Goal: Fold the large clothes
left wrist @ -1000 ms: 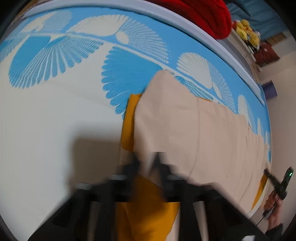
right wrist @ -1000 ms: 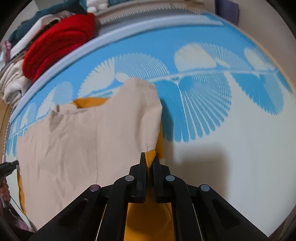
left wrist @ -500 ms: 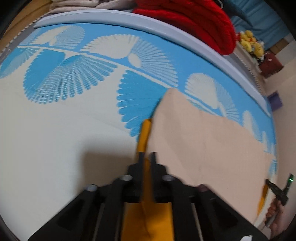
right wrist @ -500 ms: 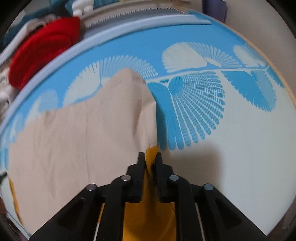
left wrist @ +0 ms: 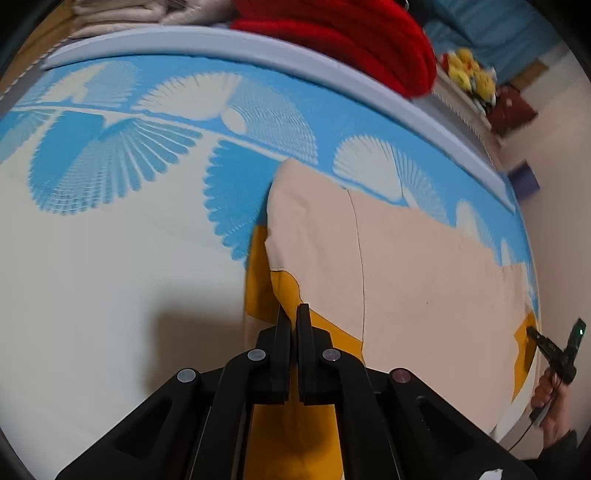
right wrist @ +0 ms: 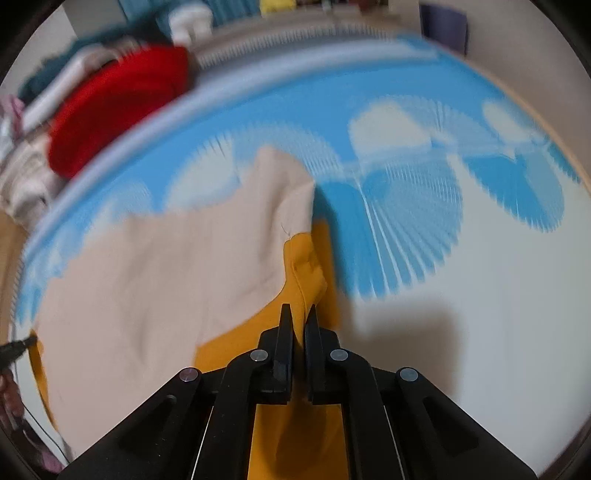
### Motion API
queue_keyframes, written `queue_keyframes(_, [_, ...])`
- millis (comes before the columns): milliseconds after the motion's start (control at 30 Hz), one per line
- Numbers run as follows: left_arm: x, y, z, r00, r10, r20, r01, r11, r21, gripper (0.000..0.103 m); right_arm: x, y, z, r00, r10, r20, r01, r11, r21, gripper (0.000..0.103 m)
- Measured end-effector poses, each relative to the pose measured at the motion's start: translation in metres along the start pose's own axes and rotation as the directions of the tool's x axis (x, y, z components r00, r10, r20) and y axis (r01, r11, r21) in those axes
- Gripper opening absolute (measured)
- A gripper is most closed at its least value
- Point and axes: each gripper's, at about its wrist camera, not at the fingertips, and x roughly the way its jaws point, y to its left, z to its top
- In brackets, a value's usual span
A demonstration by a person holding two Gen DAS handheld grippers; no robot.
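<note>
The bed sheet [left wrist: 110,295], white with blue fan motifs, covers the work surface. The large garment [left wrist: 424,277], beige with mustard-yellow edges, lies spread across the sheet, reaching toward the pale blue border [left wrist: 258,48]. Behind that border rests a red knitted item [left wrist: 351,33] beside folded pale textiles [left wrist: 129,14].

The left gripper [left wrist: 293,310] is clenched on the garment's mustard edge, having just closed further, with fabric between its jaws. The right gripper [right wrist: 298,314] is likewise clamped on a raised mustard fold at the opposite end, its jaws having just closed further on the fabric. The right-wrist view is motion-blurred.
</note>
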Motion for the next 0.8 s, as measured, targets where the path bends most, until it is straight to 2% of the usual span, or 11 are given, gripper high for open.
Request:
queue_keyframes(67, [0.009,-0.004,-0.010,0.997,0.063,-0.050,-0.061,0.997,0.048,0.001,-0.003,0.003,0.001,1.000,-0.002,0.022,0.002,1.000,-0.002,0.006])
queue_keyframes(167, [0.024,-0.006,-0.023,0.981,0.137,-0.135,-0.123,0.987,0.107,0.014,0.021,0.000,-0.008,0.991,-0.067,-0.114,0.068,0.998,0.003,0.011])
queue_keyframes(267, [0.005,-0.018,-0.025,0.981,0.181,-0.065,-0.165,0.965,0.204,0.015,0.036,-0.008,-0.022,0.960,-0.167,-0.223,0.159,0.986,-0.056,0.021])
queue_keyframes(333, [-0.011,-0.026,-0.028,0.994,0.094,-0.056,-0.077,0.965,0.250,0.015,0.025,-0.005,-0.022,0.960,-0.207,-0.187,0.189,0.976,-0.109,0.026])
queue_keyframes(367, [-0.016,-0.029,-0.033,0.996,0.013,-0.093,0.013,0.962,0.273,0.015,0.014,-0.003,-0.021,0.962,-0.229,-0.146,0.207,0.967,-0.150,0.027])
queue_keyframes(433, [-0.015,-0.035,-0.046,0.982,-0.062,-0.178,0.117,0.941,0.318,0.017,-0.005,-0.002,-0.024,0.977,-0.187,-0.100,0.167,0.969,-0.181,0.027])
queue_keyframes(467, [-0.009,-0.042,-0.063,0.963,-0.075,-0.257,0.169,0.914,0.370,0.018,-0.011,-0.003,-0.026,0.985,-0.138,-0.100,0.117,0.975,-0.190,0.027])
queue_keyframes(567, [0.012,-0.049,-0.107,0.923,0.049,-0.382,0.174,0.832,0.528,0.020,-0.009,-0.002,-0.049,0.977,-0.025,-0.211,-0.033,0.963,-0.266,0.027])
queue_keyframes(633, [0.027,-0.041,-0.134,0.889,0.192,-0.415,0.118,0.781,0.614,0.021,0.007,-0.001,-0.071,0.948,-0.085,-0.307,-0.028,0.937,-0.347,0.027])
queue_keyframes(700, [0.022,-0.033,-0.142,0.887,0.211,-0.410,0.101,0.779,0.619,0.021,0.021,-0.006,-0.099,0.913,-0.176,-0.369,-0.003,0.901,-0.435,0.027])
queue_keyframes(800, [0.012,-0.024,-0.139,0.894,0.211,-0.396,0.068,0.808,0.585,0.021,0.019,-0.018,-0.111,0.907,-0.166,-0.388,-0.017,0.904,-0.427,0.027])
